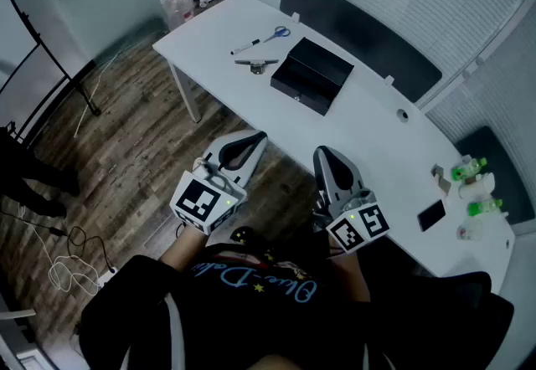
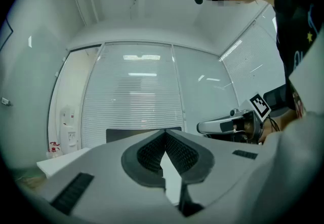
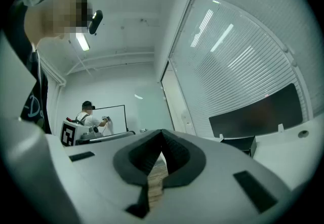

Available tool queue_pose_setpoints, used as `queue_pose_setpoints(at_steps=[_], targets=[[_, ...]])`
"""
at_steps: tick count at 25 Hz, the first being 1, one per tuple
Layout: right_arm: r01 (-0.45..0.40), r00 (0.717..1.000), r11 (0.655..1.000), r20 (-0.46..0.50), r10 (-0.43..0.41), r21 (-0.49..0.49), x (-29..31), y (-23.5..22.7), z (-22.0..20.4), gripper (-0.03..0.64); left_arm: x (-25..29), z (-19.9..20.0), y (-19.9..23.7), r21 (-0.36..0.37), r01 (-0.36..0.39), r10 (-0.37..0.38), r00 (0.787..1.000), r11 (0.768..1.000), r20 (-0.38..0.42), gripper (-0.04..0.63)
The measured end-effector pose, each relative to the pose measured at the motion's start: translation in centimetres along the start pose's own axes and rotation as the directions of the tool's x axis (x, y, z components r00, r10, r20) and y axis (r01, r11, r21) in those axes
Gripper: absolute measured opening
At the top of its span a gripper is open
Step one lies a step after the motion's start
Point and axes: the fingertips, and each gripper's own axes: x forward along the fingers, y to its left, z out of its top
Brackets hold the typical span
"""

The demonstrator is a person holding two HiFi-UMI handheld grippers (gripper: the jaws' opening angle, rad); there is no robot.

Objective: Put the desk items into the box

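Wood-patterned flooring (image 1: 126,151) and slatted glass walls surround a long white bench (image 1: 377,125) with a curved near edge. On the far-left part of the bench we see a black rectangular box (image 1: 311,75). Just to the left of the box lie a pair of blue-handled scissors (image 1: 277,34), a black marker pen (image 1: 245,48) and a small grey metal item (image 1: 256,64) whose kind we cannot tell. All three rest on the bench, outside the box. At the right end of the bench stand two small green-and-white containers (image 1: 469,169) and a flat black phone (image 1: 432,215).

We hold the left tool (image 1: 249,145) and the right tool (image 1: 327,157) side by side above the flooring, close to the near edge of the bench and well apart from the box and the desk items. Each tool's own view shows its two dark ribbed pads (image 2: 149,154) meeting at the tips with nothing between them: both tools are closed and empty. The left gripper view also takes in the right tool at its right side. Far off in the right gripper view, a person in a white top (image 3: 90,118) stands at a whiteboard.
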Motion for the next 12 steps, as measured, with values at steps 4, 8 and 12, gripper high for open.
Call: queue_pose_setpoints(at_steps=[4, 8, 12], targets=[[-0.001, 1.000, 1.000, 0.011, 0.001, 0.008, -0.06, -0.20, 0.03, 0.008, 0.14, 0.14, -0.10, 0.005, -0.002, 0.002, 1.000, 1.000, -0.003, 0.009], [-0.005, 1.000, 1.000, 0.013, 0.005, -0.010, -0.22, -0.27, 0.10, 0.008, 0.25, 0.20, -0.21, 0.006, -0.012, 0.012, 1.000, 1.000, -0.013, 0.009], [-0.035, 0.999, 0.999, 0.018, 0.035, -0.017, -0.21, -0.32, 0.13, 0.008, 0.48, 0.03, -0.32, 0.017, -0.014, 0.014, 1.000, 1.000, -0.013, 0.009]])
